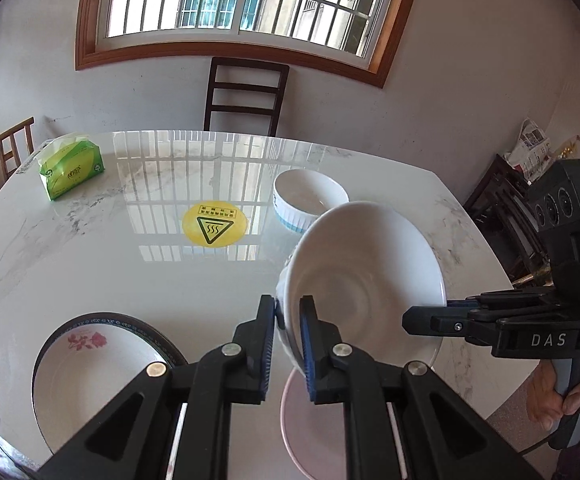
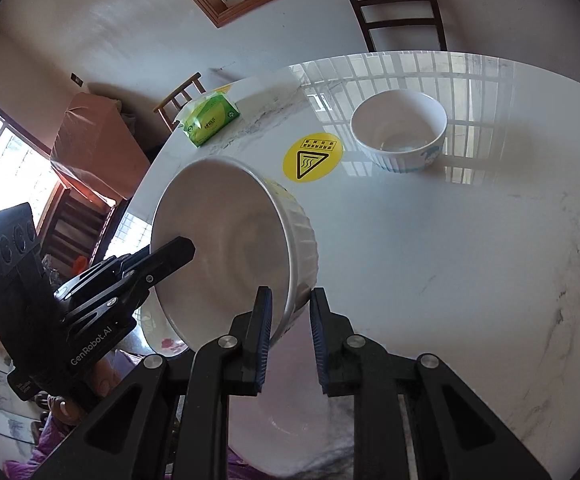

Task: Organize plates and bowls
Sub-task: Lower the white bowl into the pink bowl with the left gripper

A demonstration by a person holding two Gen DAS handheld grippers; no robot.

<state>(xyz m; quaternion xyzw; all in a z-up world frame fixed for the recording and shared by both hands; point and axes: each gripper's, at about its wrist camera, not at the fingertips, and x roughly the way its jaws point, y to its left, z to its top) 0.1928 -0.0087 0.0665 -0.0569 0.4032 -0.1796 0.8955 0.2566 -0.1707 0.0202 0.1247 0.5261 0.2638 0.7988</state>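
Observation:
My left gripper [image 1: 288, 320] is shut on the rim of a white ribbed bowl [image 1: 364, 276], holding it tilted above the table, over a pale pink plate [image 1: 310, 420]. My right gripper [image 1: 410, 318] reaches in at the bowl's opposite rim. In the right wrist view the same bowl [image 2: 234, 248] sits between my right gripper's [image 2: 290, 312] pads; the left pad touches the rim and the right pad stands apart, so it looks open. A second white bowl with blue ribs [image 1: 308, 198] [image 2: 400, 130] stands farther back. A flowered plate with dark rim [image 1: 94, 368] lies near left.
A green tissue pack [image 1: 72, 170] lies at the far left of the marble table [image 1: 130, 272]. A yellow hot-surface sticker [image 1: 214, 224] marks the table's middle. Dark chair [image 1: 246, 96] behind the table, wooden chair [image 1: 6, 148] at left.

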